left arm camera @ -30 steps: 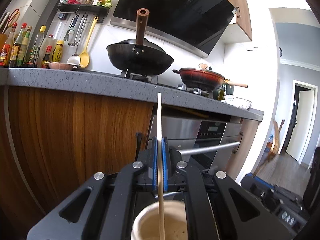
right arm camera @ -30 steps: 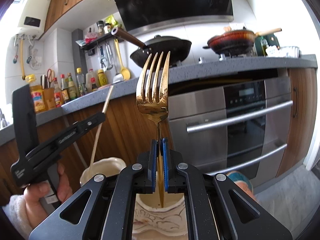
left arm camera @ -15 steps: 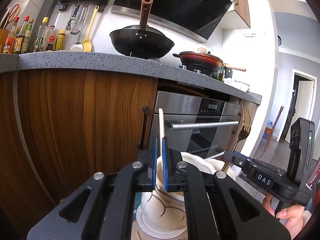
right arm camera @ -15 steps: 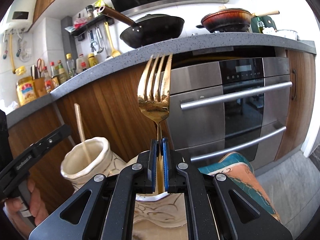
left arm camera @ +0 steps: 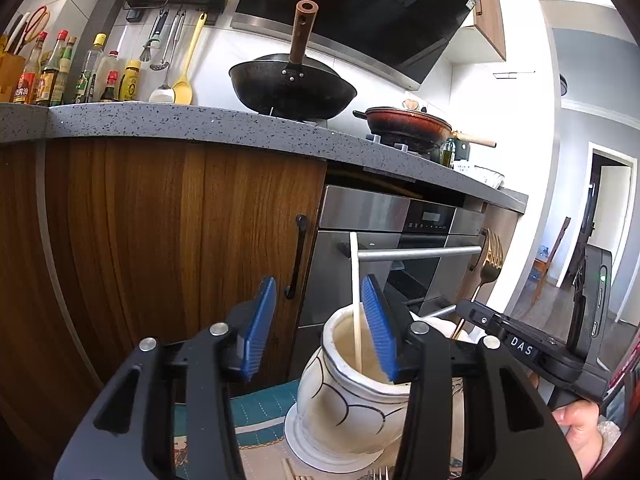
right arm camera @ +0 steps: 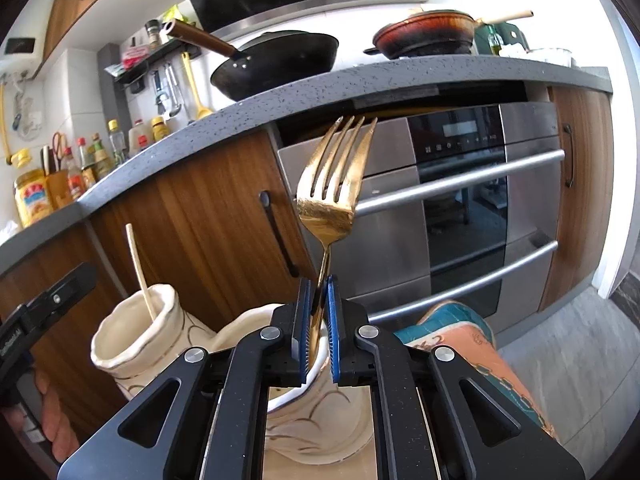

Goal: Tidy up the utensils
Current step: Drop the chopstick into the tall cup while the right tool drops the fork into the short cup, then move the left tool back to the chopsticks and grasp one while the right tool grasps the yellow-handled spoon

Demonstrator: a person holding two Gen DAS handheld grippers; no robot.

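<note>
Between the parted blue pads of the left gripper (left arm camera: 318, 328) a pale chopstick (left arm camera: 355, 300) stands let go in a cream jar (left arm camera: 352, 396), leaning near the right-hand pad; drawing straight back should keep from knocking it. Over on the right wrist view, the right gripper (right arm camera: 319, 330) is clenched on a gold fork (right arm camera: 334, 184), tines up, its handle dipping into a second jar (right arm camera: 316, 420) just below; I'd lower it further before letting go.

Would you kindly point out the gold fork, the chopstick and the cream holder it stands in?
gold fork (right arm camera: 326, 210): right wrist view, on the base of its tines.
chopstick (left arm camera: 355, 280): left wrist view, on its shaft above the rim.
cream holder (left arm camera: 344, 404): left wrist view, on its outer wall.
</note>
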